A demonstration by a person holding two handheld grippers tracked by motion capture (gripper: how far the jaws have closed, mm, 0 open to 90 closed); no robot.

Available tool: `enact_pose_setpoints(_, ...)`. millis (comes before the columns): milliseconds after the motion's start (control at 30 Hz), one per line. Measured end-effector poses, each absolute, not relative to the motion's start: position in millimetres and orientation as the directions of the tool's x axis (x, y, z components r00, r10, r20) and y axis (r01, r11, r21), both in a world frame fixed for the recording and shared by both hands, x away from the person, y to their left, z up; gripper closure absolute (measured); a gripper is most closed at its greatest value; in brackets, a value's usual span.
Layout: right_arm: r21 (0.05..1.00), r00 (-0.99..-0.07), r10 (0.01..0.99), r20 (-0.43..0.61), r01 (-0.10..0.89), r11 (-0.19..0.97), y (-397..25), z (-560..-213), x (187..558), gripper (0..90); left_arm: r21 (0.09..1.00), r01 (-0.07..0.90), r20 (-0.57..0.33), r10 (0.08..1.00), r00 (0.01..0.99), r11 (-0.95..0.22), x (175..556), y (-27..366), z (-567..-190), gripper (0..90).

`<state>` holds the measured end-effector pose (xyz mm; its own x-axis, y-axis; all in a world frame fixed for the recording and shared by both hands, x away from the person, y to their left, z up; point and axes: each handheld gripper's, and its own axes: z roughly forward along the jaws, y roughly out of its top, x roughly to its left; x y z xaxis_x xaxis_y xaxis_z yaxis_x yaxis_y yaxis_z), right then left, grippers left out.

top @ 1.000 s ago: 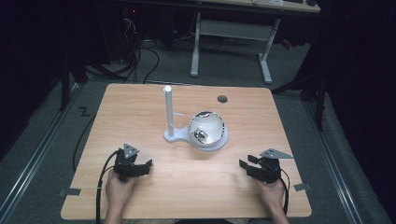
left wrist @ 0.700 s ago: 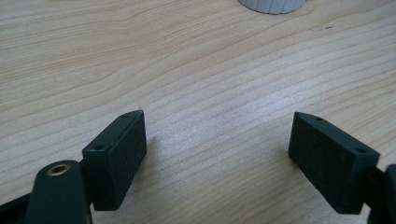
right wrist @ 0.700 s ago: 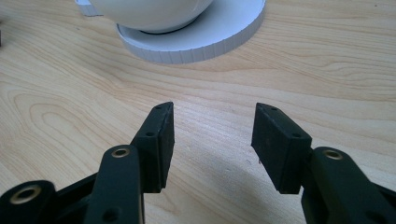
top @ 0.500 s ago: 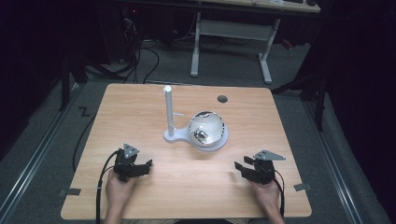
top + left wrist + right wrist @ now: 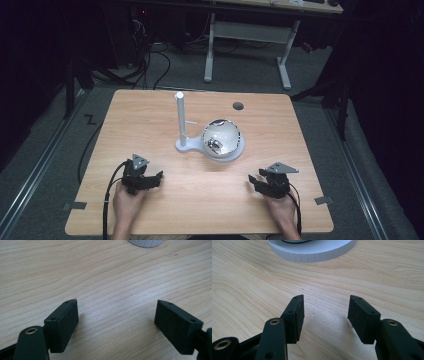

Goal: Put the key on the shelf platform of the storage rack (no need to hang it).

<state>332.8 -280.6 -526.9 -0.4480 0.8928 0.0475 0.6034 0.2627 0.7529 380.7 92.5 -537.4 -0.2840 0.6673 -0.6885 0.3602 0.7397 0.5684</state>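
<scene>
With both tools, left tool (image 5: 155, 178) and right tool (image 5: 255, 181), gaping empty on the worktop (image 5: 150, 125), approach step; next: reach the globe stand (image 5: 222, 142).

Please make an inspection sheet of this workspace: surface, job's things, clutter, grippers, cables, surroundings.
Surface: wooden table, one dark round hole near the far edge.
Job's things: white stand with an upright post; shiny ball on its base.
Clutter: nothing seen.
Grippers: left gripper and right gripper open, holding nothing, near the front edge.
Cables: black cable trails from the left gripper.
Surroundings: dark floor, white desk frame behind.
</scene>
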Motion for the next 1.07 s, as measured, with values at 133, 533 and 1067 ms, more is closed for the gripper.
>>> enact_pose_setpoints(133, 0.748, -0.449, 0.893, 0.023, 0.600, 0.282, -277.5, -529.7, 333.9, 47.4, 0.568, 0.360, -0.689, 0.667, -0.285, 0.740, 380.7, 92.4, -537.4, 19.6)
enact_pose_setpoints(533, 0.731, -0.447, 0.894, -0.025, 0.602, 0.321, -272.5, -531.6, 335.7, 43.9, 0.569, 0.360, -0.688, 0.668, -0.283, 0.739, 380.6, 92.5, -537.5, 19.6)
enact_pose_setpoints(1067, 0.728, -0.442, 0.897, -0.021, 0.607, 0.317, -273.0, -531.6, 336.2, 41.7, 0.570, 0.360, -0.688, 0.668, -0.283, 0.739, 380.6, 92.5, -537.5, 19.6)
